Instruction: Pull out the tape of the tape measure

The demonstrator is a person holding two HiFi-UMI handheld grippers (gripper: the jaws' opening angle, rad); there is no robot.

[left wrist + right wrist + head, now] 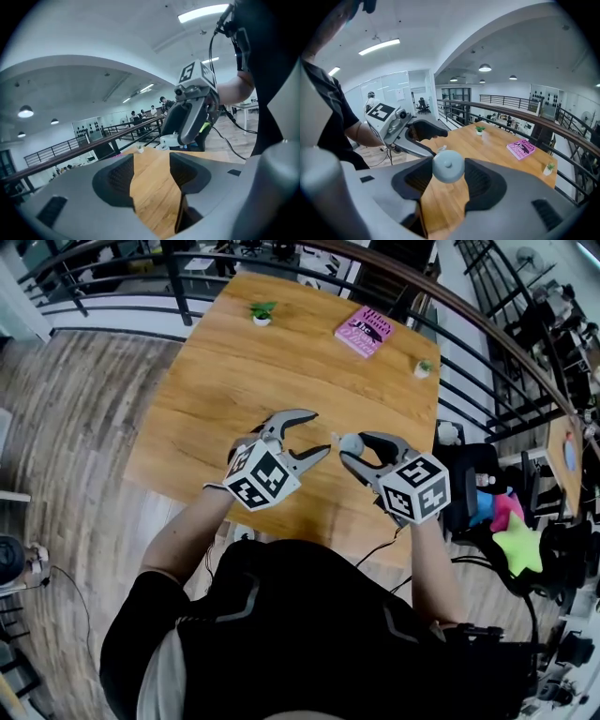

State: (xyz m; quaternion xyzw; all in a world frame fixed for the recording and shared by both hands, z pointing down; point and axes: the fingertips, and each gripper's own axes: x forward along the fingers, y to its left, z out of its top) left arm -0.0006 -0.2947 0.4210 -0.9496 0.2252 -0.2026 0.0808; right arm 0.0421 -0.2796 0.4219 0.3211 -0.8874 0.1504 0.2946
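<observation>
- Right gripper view: the right claw (448, 180) is closed on a small round grey tape measure (448, 166), one jaw on each side.
- The tape measure is held up in the air over the near edge of the wooden table (281, 362).
- A tiny pale bit (439, 149) pokes out next to it. It may be the end of the tape, but it is too small to be sure.
- The left claw (319, 432) is wide and empty. In the left gripper view only the table top shows between its jaws.
- The left claw is just beside the tape measure, over the same edge of the table.
- Done: the tape measure is picked up.
- Left: no long tape shows, so I think the pull has not started. The left claw needs to pinch the tape end and pull away.
</observation>
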